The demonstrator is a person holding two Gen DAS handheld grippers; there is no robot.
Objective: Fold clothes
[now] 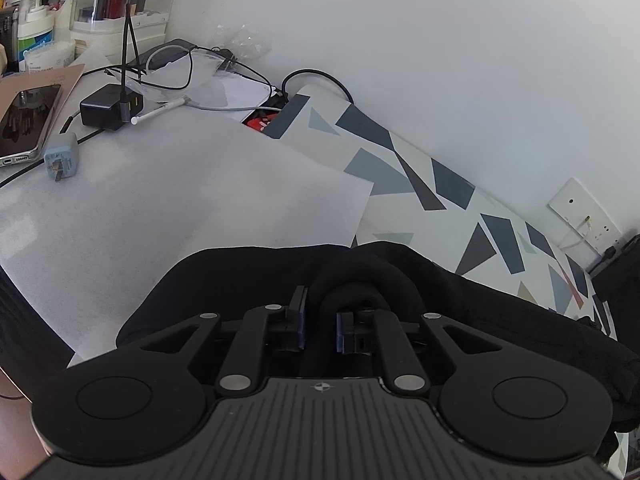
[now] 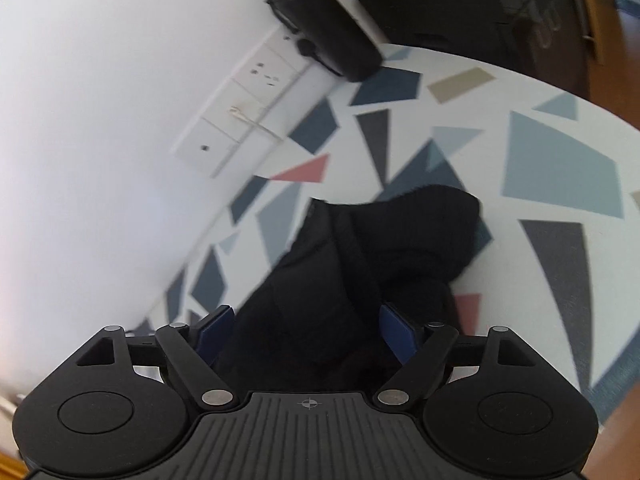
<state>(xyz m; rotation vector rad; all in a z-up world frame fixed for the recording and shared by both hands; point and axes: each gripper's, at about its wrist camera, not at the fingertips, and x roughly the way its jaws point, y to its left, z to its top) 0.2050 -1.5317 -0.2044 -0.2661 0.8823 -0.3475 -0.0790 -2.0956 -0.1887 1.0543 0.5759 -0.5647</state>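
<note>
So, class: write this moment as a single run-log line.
task: fold clothes | left gripper: shut on black garment | right gripper: open, astride black garment | surface: patterned mat | fold: not finished

Garment lies just ahead of my left gripper, partly on the paper sheet, partly on the patterned mat. Charger and phone far left. Wall socket panel behind mat, I think.

Bright, even daylight in both views, soft shadows. Fisheye bends and darkens the corners. Right wrist view motion-blurred, worst at the white wall socket panel. Black crumpled fabric garment underexposed, little detail.
</note>
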